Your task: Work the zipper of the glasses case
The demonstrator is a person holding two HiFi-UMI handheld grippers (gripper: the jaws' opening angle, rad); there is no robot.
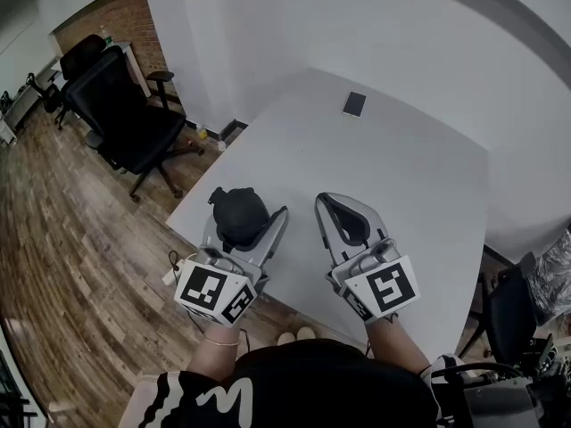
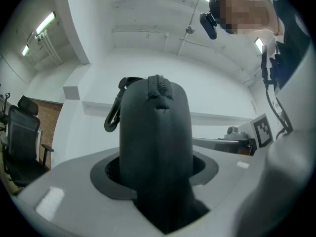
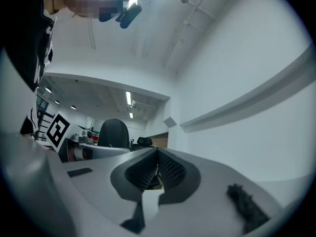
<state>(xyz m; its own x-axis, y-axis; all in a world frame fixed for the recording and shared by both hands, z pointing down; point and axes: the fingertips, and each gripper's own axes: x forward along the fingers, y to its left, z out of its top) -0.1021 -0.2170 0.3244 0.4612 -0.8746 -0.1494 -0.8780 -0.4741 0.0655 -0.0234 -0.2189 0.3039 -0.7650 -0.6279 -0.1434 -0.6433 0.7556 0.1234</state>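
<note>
The black glasses case is clamped upright in my left gripper, just above the table's near left edge. In the left gripper view the case fills the gap between the jaws, with its zipper running over the top and a black carabiner hanging at its left. My right gripper hovers beside it to the right, apart from the case. In the right gripper view its jaws meet at the tips with nothing between them. The case shows there at a distance.
A white table lies under both grippers, with a phone near its far corner. A black office chair stands on the wooden floor to the left. The person's arms reach in from the bottom edge.
</note>
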